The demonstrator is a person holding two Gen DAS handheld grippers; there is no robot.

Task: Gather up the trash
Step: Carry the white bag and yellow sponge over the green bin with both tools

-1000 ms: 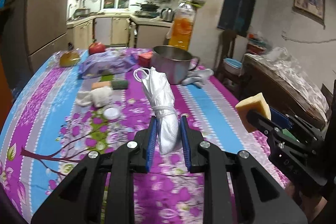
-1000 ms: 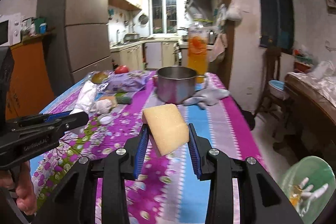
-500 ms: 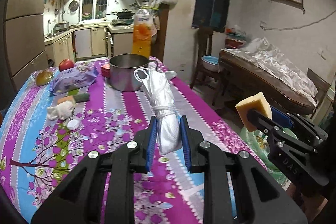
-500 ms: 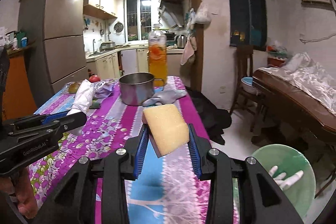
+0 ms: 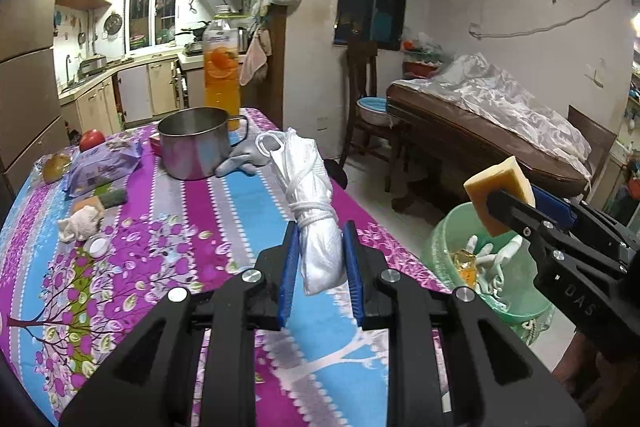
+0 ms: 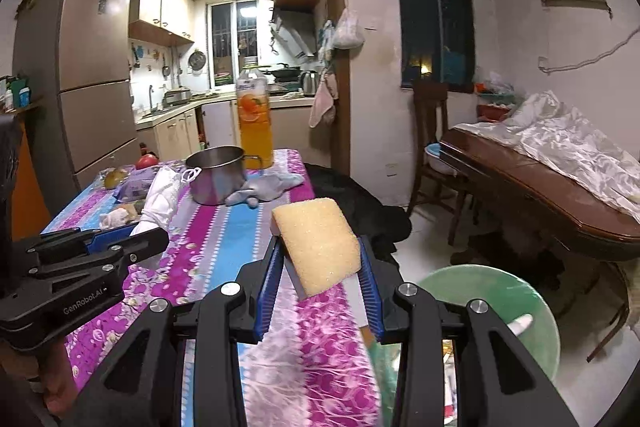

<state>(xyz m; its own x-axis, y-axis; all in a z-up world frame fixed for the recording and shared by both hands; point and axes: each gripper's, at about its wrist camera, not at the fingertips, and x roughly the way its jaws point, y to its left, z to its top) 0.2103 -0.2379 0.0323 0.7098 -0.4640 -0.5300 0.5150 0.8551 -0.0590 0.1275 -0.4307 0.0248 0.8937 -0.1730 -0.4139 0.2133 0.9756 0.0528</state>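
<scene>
Left claw [image 5: 320, 259]: pinching the white bundle [image 5: 310, 211], a rolled and tied piece of cloth or plastic, at its lower end between the blue pads.
Bundle axis: near upright, loose loop end leaning up and away from the claw, over the table [image 5: 180, 211] near its right edge.
Right claw [image 6: 320, 273]: pinching the yellow sponge [image 6: 318, 245], slanted, upper edge tipped away.
Green bin [image 6: 500, 303]: on the floor beside the table's right edge, below both claws; white scraps and something amber already lie inside.
Bearing from right claw: bin is down and to the right, close under the sponge.
Bearing from left claw: bin [image 5: 488, 263] is further right, beyond the table edge.
Nearer hand: right, by judgement; sponge likely dropped first.
Risk: bundle released early would land on the table.
</scene>
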